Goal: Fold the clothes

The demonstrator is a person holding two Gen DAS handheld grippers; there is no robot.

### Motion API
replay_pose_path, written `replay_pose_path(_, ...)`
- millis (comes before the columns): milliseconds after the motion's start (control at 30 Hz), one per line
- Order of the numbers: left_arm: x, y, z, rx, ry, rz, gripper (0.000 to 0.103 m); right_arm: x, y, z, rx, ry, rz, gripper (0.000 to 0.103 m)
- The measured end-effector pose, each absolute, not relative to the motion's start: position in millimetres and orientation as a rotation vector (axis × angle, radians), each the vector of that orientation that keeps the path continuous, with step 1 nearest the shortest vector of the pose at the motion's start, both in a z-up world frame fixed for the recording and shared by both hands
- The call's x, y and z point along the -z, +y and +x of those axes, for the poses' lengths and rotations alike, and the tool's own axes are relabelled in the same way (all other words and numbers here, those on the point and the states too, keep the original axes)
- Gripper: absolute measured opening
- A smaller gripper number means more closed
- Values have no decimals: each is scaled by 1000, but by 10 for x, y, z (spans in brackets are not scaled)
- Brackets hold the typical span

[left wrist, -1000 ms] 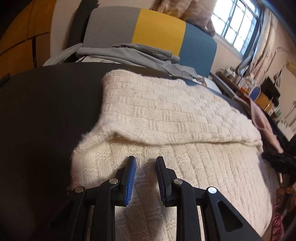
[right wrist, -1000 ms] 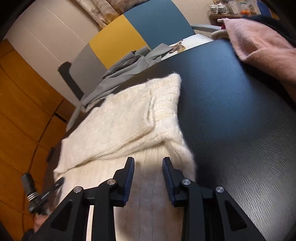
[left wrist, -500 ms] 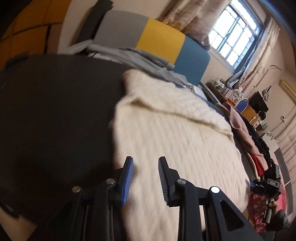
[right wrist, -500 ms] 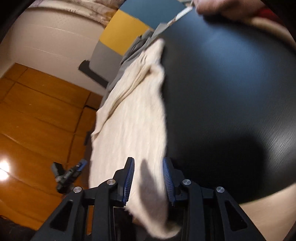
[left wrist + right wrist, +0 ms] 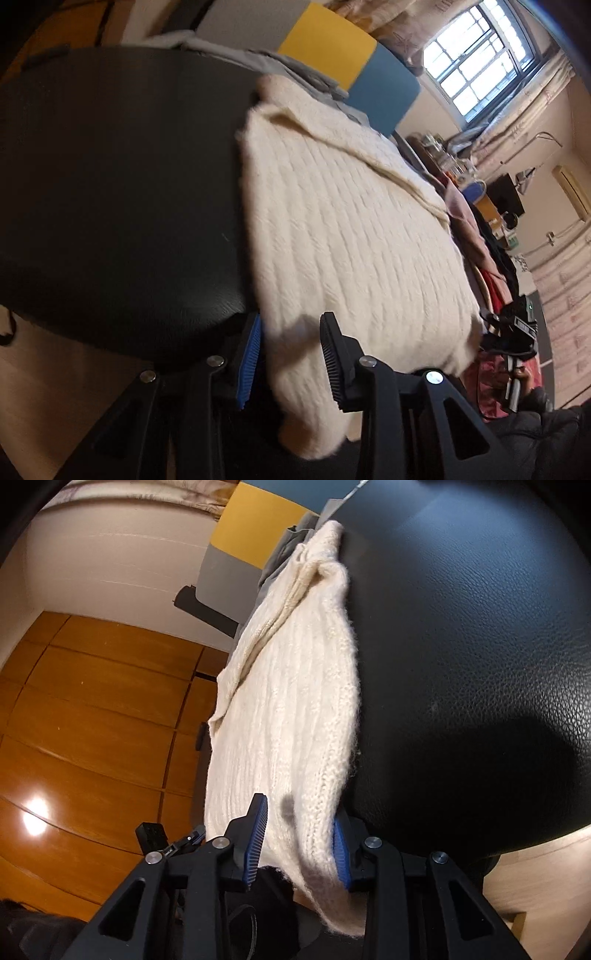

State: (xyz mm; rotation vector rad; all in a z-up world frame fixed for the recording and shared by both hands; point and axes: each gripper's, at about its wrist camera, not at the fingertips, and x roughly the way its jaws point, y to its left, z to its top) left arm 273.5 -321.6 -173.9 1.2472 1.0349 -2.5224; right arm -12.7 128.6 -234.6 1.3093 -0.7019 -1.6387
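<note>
Here, left wrist view: cream sweater (image 5: 351,236) spread flat on black table (image 5: 110,177), near hem hanging over table edge. Left gripper (image 5: 291,354) at hem's left corner, jaws just been opening, knit between them, pads not pressing. Pink garment (image 5: 463,214) beyond sweater's far right edge; grey clothes (image 5: 295,70) on chair behind.

Right wrist view: right gripper (image 5: 299,836) at hem's right corner, jaws just been opening; knit fills gap, right pad touching, left pad just clear. Sweater (image 5: 291,709) runs away along table (image 5: 461,646); wooden floor (image 5: 92,716) at left.
</note>
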Motion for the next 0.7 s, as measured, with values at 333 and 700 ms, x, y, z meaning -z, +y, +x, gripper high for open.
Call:
replay_pose_path(333,1862,-3181,2749,2506,1412,1246,24,2239,1102,-113,1623,-589,1327,51)
replay_pose_path(700,1808,-3101,2515,2535,1329,1281,12,2256,1179,-83,1711,-457,1399,9)
